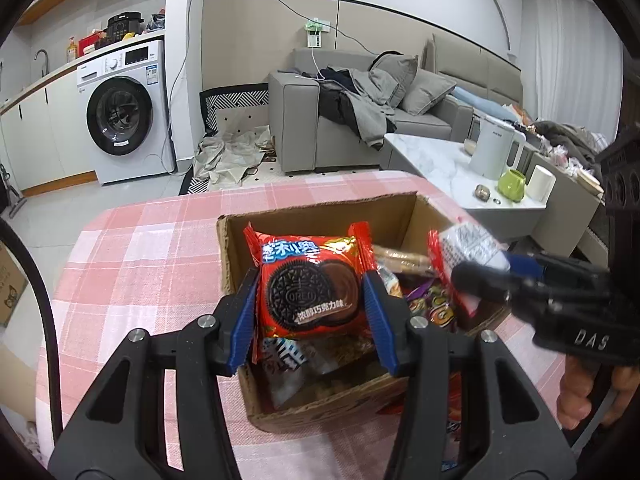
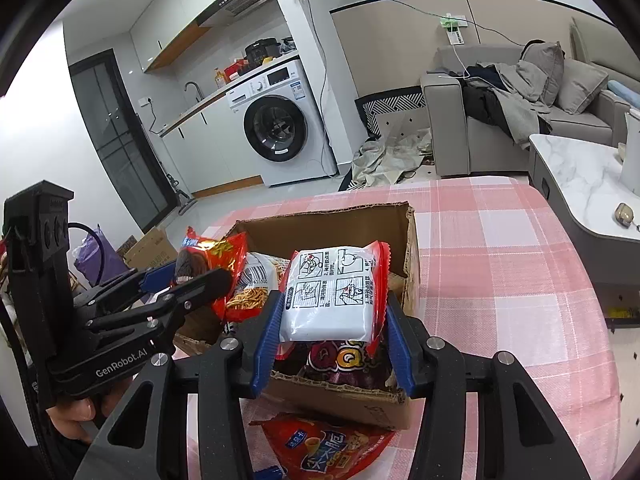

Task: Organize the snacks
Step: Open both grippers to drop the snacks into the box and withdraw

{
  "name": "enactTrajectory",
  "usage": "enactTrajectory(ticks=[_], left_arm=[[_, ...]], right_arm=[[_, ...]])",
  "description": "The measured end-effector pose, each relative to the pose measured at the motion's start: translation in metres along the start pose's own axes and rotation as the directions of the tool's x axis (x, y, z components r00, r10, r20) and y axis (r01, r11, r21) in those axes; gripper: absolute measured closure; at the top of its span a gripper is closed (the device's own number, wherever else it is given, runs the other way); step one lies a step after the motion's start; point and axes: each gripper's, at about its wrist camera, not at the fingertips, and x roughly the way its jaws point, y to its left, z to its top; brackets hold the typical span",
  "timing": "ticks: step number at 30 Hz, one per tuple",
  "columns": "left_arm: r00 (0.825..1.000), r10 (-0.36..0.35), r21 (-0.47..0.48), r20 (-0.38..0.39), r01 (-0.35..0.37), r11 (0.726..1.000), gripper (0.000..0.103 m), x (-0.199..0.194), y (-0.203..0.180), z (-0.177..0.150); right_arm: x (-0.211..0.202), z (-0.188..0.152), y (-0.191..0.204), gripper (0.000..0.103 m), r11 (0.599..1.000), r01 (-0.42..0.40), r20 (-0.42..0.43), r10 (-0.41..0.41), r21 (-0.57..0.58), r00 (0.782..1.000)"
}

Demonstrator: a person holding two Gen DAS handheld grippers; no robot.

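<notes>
I hold both packets over the cardboard box [image 1: 320,212] for stowing: left gripper [image 1: 312,312] clamps the Oreo pack [image 1: 310,284], right gripper [image 2: 332,320], at three o'clock, clamps the white packet [image 2: 332,292].

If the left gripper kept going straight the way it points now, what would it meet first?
Probably the snacks piled in the cardboard box: the left gripper, shut on the Oreo packet, points down into it, though depth is unclear.

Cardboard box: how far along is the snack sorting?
Done: several packets already lie inside the cardboard box. In hand: the left gripper is shut on an Oreo packet, the right gripper on a white-backed packet, both above the box. Left: release both, then collect the red snack bag on the checked tablecloth.
</notes>
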Motion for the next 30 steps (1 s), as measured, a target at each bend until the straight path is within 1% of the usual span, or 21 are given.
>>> enactTrajectory(ticks=[1, 4, 7, 8, 10, 15, 16, 17, 19, 20, 21, 22, 23, 24, 25, 26, 27, 28, 30], left_arm=[[1.0, 0.0, 0.002, -0.008, 0.0, 1.0, 0.058, 0.002, 0.0, -0.001], [0.999, -0.01, -0.006, -0.052, 0.01, 1.0, 0.058, 0.013, 0.004, -0.009], [0.999, 0.002, 0.033, -0.052, 0.0, 0.999, 0.059, 0.018, -0.003, -0.015], [0.998, -0.006, 0.035, -0.064, 0.008, 0.999, 0.059, 0.02, -0.004, -0.017], [0.998, -0.004, 0.039, -0.061, 0.006, 0.999, 0.059, 0.023, -0.006, -0.02], [0.997, -0.028, 0.013, -0.069, 0.029, 1.0, 0.059, 0.022, -0.007, -0.024], [0.997, -0.032, 0.009, -0.071, 0.033, 0.999, 0.059, 0.019, -0.002, -0.025], [0.997, -0.033, 0.006, -0.068, 0.033, 0.999, 0.058, 0.018, -0.002, -0.027], [0.997, -0.034, 0.005, -0.066, 0.034, 0.999, 0.057, 0.011, 0.001, -0.029], [0.997, -0.035, 0.004, -0.064, 0.035, 0.999, 0.053, 0.009, 0.001, -0.03], [0.998, -0.033, 0.005, -0.061, 0.033, 0.999, 0.049, 0.005, 0.0, -0.032], [0.998, -0.033, 0.006, -0.055, 0.033, 0.999, 0.043, 0.0, 0.0, -0.033], [0.999, -0.035, 0.008, -0.042, 0.035, 0.999, 0.039, -0.005, -0.001, -0.035], [0.999, -0.034, 0.011, -0.035, 0.035, 0.999, 0.036, -0.011, -0.002, -0.037], [0.999, -0.043, 0.015, -0.027, 0.043, 0.999, 0.029, -0.016, -0.004, -0.039], [0.999, -0.046, 0.014, -0.024, 0.046, 0.999, 0.019, -0.022, -0.005, -0.041], [0.999, -0.04, 0.011, -0.019, 0.04, 0.999, 0.017, -0.027, -0.005, -0.044], [0.999, -0.035, 0.011, -0.012, 0.035, 0.999, 0.016, -0.033, -0.005, -0.046], [0.999, -0.032, 0.016, -0.004, 0.032, 0.999, 0.014, -0.044, -0.007, -0.051]], right_arm=[[0.001, 0.001, 0.0, 0.054, 1.0, 0.002, 0.0, -0.002, 0.0, 1.0], [0.003, 0.003, 0.001, 0.054, 1.0, 0.006, -0.004, -0.006, 0.0, 1.0], [0.006, 0.004, 0.002, 0.054, 1.0, 0.009, -0.006, -0.009, -0.006, 1.0], [0.006, 0.004, 0.002, 0.054, 1.0, 0.009, -0.006, -0.009, -0.006, 1.0], [0.005, 0.005, 0.003, 0.054, 1.0, 0.007, -0.004, -0.007, -0.006, 1.0], [0.002, 0.004, 0.003, 0.054, 1.0, 0.004, -0.002, -0.004, -0.017, 1.0], [0.0, 0.003, 0.003, 0.054, 1.0, 0.003, -0.001, -0.004, -0.018, 1.0], [-0.001, 0.003, 0.003, 0.054, 1.0, 0.003, 0.002, -0.003, -0.018, 1.0], [-0.005, 0.001, 0.002, 0.051, 1.0, 0.001, 0.009, -0.001, -0.02, 1.0], [-0.009, 0.0, 0.001, 0.049, 1.0, 0.0, 0.014, 0.0, -0.021, 1.0], [-0.013, -0.001, 0.001, 0.042, 1.0, -0.001, 0.018, 0.001, -0.022, 1.0], [-0.017, -0.003, 0.0, 0.032, 1.0, -0.004, 0.026, 0.005, -0.022, 1.0], [-0.021, -0.006, -0.001, 0.027, 1.0, -0.01, 0.035, 0.011, -0.022, 0.999], [-0.025, -0.007, -0.001, 0.02, 1.0, -0.014, 0.039, 0.015, -0.023, 0.999], [-0.028, -0.009, -0.002, 0.012, 1.0, -0.016, 0.04, 0.017, -0.022, 0.999], [-0.032, -0.012, -0.003, 0.009, 1.0, -0.015, 0.038, 0.016, -0.015, 0.999], [-0.034, -0.015, -0.004, 0.003, 1.0, -0.012, 0.037, 0.013, -0.009, 0.999], [-0.037, -0.017, -0.005, 0.001, 1.0, -0.009, 0.038, 0.009, -0.003, 0.999], [-0.041, -0.023, -0.007, 0.001, 1.0, -0.003, 0.032, 0.003, 0.005, 0.999]])
